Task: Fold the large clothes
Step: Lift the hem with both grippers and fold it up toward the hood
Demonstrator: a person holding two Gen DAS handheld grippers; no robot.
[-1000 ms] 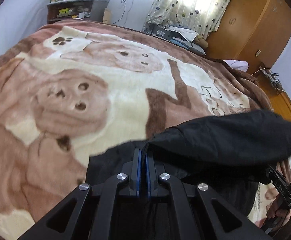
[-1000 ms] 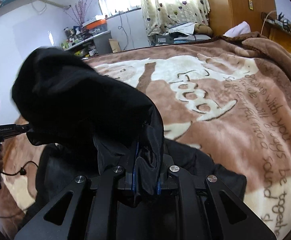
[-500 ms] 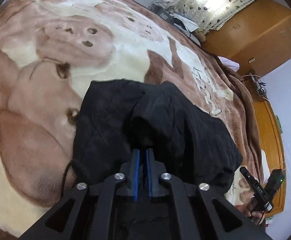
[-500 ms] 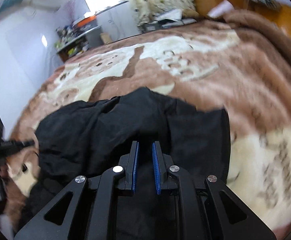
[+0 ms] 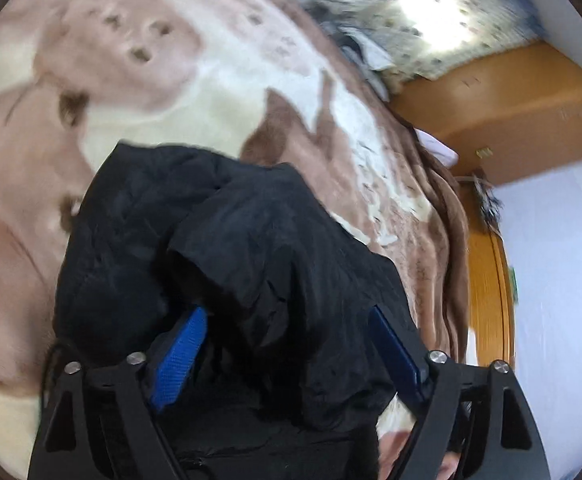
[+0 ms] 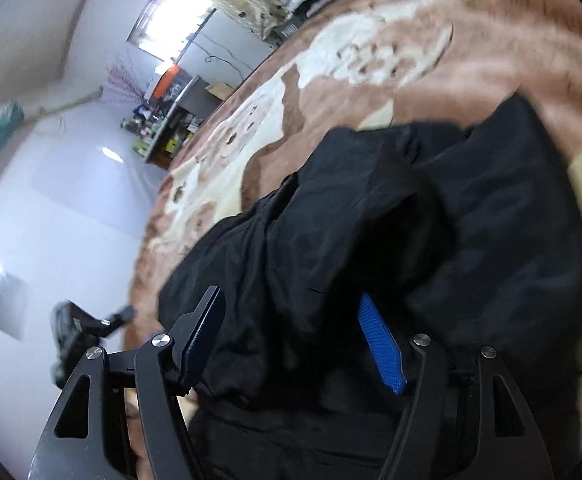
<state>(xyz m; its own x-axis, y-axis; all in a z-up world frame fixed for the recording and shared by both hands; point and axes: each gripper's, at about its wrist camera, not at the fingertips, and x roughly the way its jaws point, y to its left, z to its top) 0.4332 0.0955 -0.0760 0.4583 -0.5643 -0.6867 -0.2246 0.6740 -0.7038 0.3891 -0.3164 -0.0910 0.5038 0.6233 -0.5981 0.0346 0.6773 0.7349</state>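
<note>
Jaws that were nearly closed half a second ago now stand wide apart on both tools, and the black jacket (image 5: 251,248), which hung lifted between them a second ago, lies bunched on the bear-print blanket (image 5: 171,92) covering the bed. The left claw (image 5: 287,344) is spread wide, its blue pads (image 5: 181,356) at either side of a raised fold of the jacket; the fabric lies between and under the fingers, but nothing is pinched. Whether the pads brush the cloth cannot be told through the blur. The right claw (image 6: 291,332) is equally open, one blue pad (image 6: 381,344) facing inward, the other finger seen from its black back, with the jacket (image 6: 391,240) heaped between them and reaching forward over the blanket (image 6: 371,60). In the right wrist view the left tool shows low at the left, blurred. A wooden wardrobe (image 5: 503,108) and patterned curtain (image 5: 443,20) stand beyond the bed.
</note>
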